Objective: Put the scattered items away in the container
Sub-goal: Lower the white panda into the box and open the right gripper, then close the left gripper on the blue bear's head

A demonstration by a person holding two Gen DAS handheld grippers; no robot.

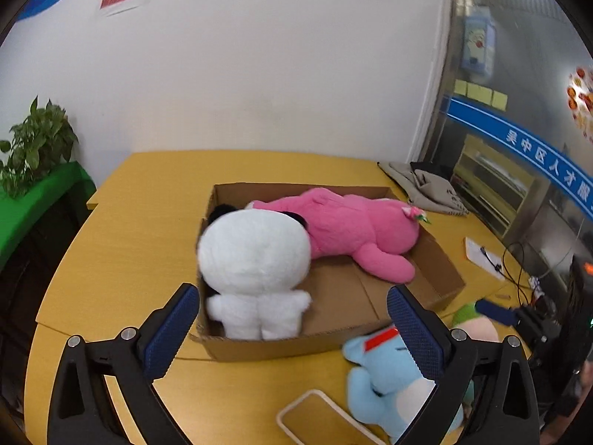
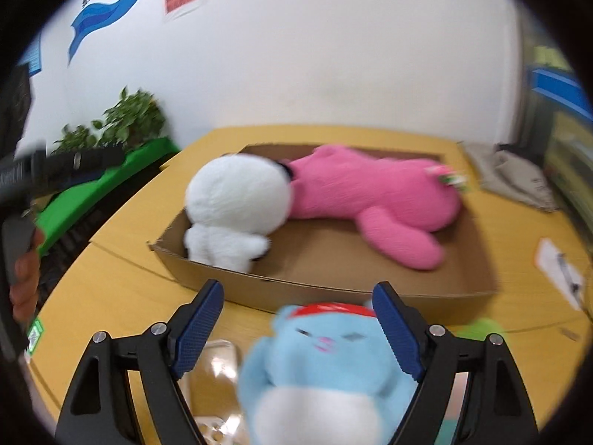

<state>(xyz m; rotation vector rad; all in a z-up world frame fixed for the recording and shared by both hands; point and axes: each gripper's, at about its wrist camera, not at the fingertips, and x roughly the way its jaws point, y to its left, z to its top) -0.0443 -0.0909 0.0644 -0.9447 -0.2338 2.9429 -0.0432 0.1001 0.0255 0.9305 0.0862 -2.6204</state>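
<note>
I am seeing the white plush (image 1: 255, 263) and pink plush (image 1: 355, 230) lying inside the box (image 1: 441, 274). The blue plush (image 2: 326, 367), red-banded, is lying on the counter (image 1: 122, 237). Both grippers' fingers (image 1: 172, 330) are standing apart, gripping nothing.

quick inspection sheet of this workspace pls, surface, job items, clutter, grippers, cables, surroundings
surface: yellow table, seam lines visible.
job's things: cardboard box holds white plush and pink plush; blue plush lies on the table outside the box, a green-topped plush beside it.
clutter: grey cloth, paper sheet, clear plastic tray.
grippers: left gripper open, empty; right gripper open, the blue plush between its fingers, not pinched.
cables: black cables at the table's right edge.
surroundings: white wall, potted plant, glass partition.
</note>
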